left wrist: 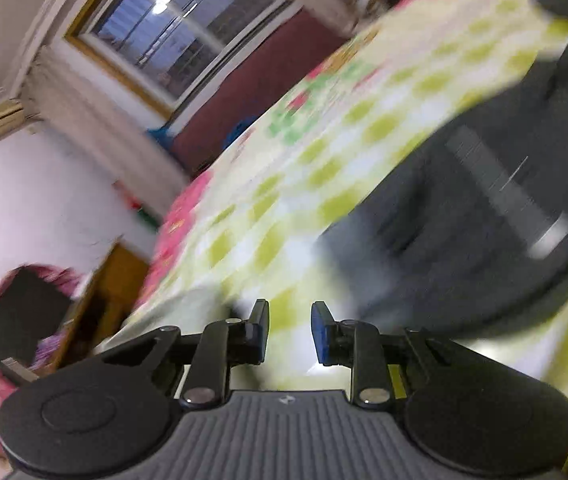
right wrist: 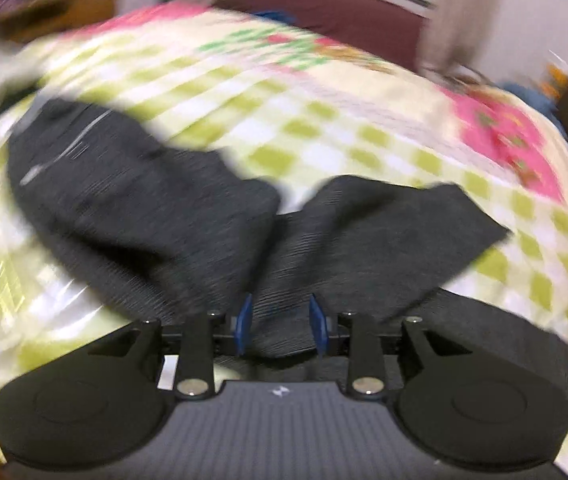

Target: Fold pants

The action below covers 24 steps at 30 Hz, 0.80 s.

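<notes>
Dark grey pants (right wrist: 188, 216) lie rumpled on a bed with a green-checked sheet (right wrist: 292, 120). In the right wrist view the two legs spread left and right, and cloth runs between the fingers of my right gripper (right wrist: 280, 320), whose jaws stand apart around it. In the left wrist view the pants (left wrist: 484, 208) lie to the right, with a light stripe on them. My left gripper (left wrist: 290, 332) is open and empty, over the sheet (left wrist: 324, 152) just left of the pants. Both views are blurred by motion.
A window (left wrist: 180, 36) and a dark red wall panel (left wrist: 252, 92) stand beyond the bed. A wooden piece of furniture (left wrist: 112, 292) and a pink-edged dark bundle (left wrist: 16, 320) are off the bed's left side. Pink flower patches (right wrist: 504, 136) mark the sheet's edges.
</notes>
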Each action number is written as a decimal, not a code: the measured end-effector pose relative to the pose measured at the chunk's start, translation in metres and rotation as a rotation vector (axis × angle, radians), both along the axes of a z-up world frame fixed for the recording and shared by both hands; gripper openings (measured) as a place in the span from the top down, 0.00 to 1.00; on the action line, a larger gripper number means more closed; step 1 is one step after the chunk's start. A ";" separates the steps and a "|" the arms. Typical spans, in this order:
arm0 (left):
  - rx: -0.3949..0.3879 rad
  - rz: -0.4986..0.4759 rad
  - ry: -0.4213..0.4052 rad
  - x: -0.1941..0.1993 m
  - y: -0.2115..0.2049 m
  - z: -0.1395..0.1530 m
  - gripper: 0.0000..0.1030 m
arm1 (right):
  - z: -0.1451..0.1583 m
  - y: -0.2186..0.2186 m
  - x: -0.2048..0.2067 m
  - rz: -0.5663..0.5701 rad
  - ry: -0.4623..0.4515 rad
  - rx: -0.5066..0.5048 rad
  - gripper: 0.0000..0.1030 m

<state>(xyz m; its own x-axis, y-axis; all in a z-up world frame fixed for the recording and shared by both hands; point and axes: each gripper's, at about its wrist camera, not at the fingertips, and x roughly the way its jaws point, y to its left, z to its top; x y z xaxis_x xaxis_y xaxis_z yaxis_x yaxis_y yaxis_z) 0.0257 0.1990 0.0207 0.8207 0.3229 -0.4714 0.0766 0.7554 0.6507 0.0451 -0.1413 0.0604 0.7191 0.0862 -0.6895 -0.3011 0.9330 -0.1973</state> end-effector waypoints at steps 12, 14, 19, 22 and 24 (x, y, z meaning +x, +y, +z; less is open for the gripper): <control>-0.272 -0.492 0.153 0.029 -0.201 -0.039 0.60 | -0.034 -0.182 0.155 -0.610 -0.033 0.513 0.65; -0.284 -0.487 0.190 0.035 -0.208 -0.046 0.60 | -0.043 -0.195 0.175 -0.630 -0.027 0.570 0.65; -0.326 -0.469 0.229 0.045 -0.208 -0.048 0.58 | -0.069 -0.209 0.212 -0.667 -0.023 0.681 0.65; -0.319 -0.458 0.233 0.045 -0.211 -0.049 0.57 | -0.075 -0.213 0.226 -0.677 -0.026 0.712 0.88; -0.301 -0.458 0.232 0.046 -0.213 -0.050 0.57 | -0.069 -0.215 0.225 -0.656 -0.028 0.734 0.95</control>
<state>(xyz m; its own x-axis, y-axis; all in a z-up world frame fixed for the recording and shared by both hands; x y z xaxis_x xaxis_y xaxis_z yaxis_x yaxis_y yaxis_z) 0.0720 -0.0135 -0.0292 0.7091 -0.2153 -0.6714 0.5528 0.7608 0.3399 0.2703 -0.3568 -0.0088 0.7928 0.0638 -0.6062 0.3163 0.8071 0.4986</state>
